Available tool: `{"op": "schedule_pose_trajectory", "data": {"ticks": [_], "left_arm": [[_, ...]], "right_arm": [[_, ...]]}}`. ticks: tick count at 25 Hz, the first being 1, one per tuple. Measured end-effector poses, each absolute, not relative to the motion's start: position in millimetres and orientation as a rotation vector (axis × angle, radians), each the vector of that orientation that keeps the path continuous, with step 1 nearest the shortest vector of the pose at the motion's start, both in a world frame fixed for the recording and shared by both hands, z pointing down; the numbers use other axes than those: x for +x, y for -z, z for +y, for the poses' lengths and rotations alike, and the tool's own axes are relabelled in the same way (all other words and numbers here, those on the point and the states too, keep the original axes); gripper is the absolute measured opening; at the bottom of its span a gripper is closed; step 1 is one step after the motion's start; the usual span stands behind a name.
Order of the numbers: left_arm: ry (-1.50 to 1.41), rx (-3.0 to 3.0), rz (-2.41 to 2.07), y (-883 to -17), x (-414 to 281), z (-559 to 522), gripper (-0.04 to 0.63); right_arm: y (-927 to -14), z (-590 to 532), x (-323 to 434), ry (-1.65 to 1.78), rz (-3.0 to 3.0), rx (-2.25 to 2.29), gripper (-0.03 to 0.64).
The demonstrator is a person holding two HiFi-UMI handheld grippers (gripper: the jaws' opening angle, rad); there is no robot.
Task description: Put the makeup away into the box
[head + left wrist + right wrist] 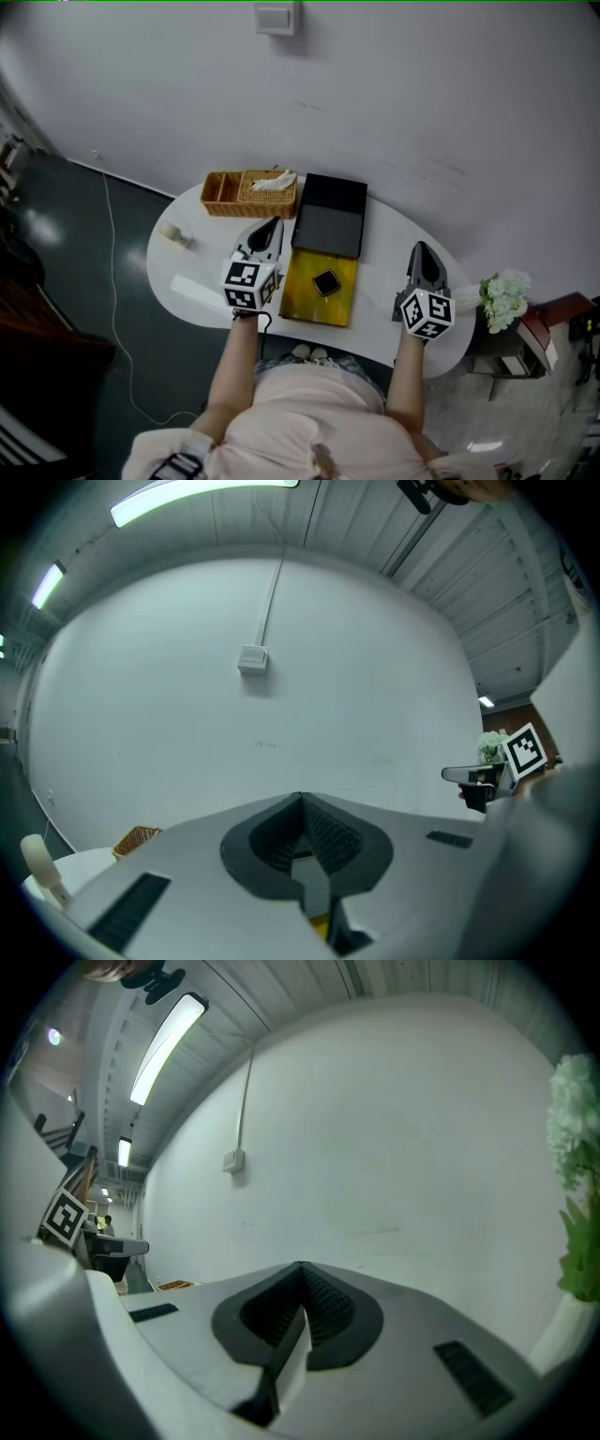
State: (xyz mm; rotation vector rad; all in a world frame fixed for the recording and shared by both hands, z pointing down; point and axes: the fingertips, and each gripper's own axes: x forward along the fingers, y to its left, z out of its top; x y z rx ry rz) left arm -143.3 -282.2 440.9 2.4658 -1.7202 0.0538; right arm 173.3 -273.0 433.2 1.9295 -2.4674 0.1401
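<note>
The black compact (325,282) lies in the gold box (302,302), at four o'clock from the left gripper (272,225) and eight o'clock from the right gripper (419,247), both with jaws closed on nothing.

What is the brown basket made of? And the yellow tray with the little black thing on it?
The basket looks like woven wicker or rattan: it is tan and shows a criss-cross weave. The yellow tray looks smooth and glossy, perhaps lacquered card or plastic, because pale reflections shine on it. The look alone doesn't settle which.
</note>
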Motion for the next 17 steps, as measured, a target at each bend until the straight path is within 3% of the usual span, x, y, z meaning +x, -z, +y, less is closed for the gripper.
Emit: {"op": "schedule_pose_trajectory", "data": {"ticks": [17], "left_arm": [[-0.074, 2.435, -1.726, -448.9, -139.7, -285.7, 0.026]], "right_arm": [[-439.3, -282.1, 176.7, -0.129, -2.463, 1.876, 0.014]]}}
